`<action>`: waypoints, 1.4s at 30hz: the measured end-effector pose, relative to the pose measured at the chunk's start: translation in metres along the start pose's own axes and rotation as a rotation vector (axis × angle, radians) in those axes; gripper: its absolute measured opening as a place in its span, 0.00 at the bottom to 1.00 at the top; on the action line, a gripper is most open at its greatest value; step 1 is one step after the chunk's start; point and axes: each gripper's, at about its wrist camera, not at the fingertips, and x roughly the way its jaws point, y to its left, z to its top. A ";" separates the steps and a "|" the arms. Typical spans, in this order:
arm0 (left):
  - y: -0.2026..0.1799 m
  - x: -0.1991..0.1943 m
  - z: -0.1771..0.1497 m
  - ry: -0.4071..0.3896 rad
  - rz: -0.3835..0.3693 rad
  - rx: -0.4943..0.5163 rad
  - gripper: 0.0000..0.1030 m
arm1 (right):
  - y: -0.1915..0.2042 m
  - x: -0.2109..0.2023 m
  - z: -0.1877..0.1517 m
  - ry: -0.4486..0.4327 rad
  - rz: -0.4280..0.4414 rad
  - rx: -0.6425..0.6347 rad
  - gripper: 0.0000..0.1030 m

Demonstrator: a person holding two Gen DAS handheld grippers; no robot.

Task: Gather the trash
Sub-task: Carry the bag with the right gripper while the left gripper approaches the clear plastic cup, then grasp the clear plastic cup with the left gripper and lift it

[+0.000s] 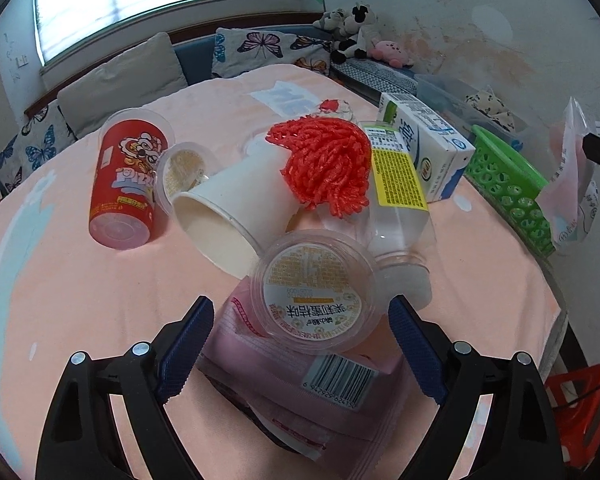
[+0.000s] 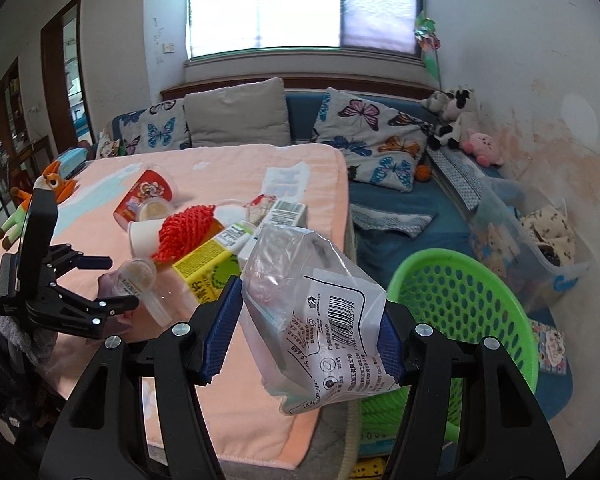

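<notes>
Trash lies in a heap on the pink-covered table. My left gripper is open, its jaws on either side of a clear plastic tub with a yellow label that rests on a pink wrapper. Behind them lie a white paper cup, a red foam net, a red snack cup, a clear bottle with a yellow label and a milk carton. My right gripper is shut on a clear plastic bag, held beside the table, left of the green basket.
The green basket also shows in the left wrist view past the table's right edge. A blue sofa with butterfly cushions and plush toys runs behind. A clear storage box stands by the wall. A red stool is below the table.
</notes>
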 end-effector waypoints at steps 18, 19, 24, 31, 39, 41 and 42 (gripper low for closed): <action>0.012 -0.006 -0.006 -0.030 -0.038 -0.017 0.46 | -0.048 -0.014 -0.007 -0.001 -0.122 0.099 0.60; 0.012 -0.006 -0.007 -0.029 -0.039 -0.018 0.51 | -0.050 -0.015 -0.008 -0.001 -0.126 0.105 0.60; 0.012 -0.005 -0.004 -0.037 -0.037 -0.016 0.68 | -0.059 -0.016 -0.011 0.003 -0.146 0.119 0.60; 0.004 -0.002 0.003 -0.058 -0.042 0.064 0.68 | -0.061 -0.012 -0.013 0.013 -0.138 0.128 0.60; 0.007 0.004 0.005 -0.051 -0.080 0.132 0.68 | -0.063 -0.007 -0.014 0.026 -0.143 0.138 0.60; 0.007 0.008 0.004 -0.041 -0.071 0.154 0.68 | -0.064 -0.005 -0.014 0.028 -0.144 0.141 0.60; 0.007 0.009 0.003 -0.037 -0.067 0.162 0.67 | -0.063 -0.004 -0.014 0.029 -0.145 0.143 0.60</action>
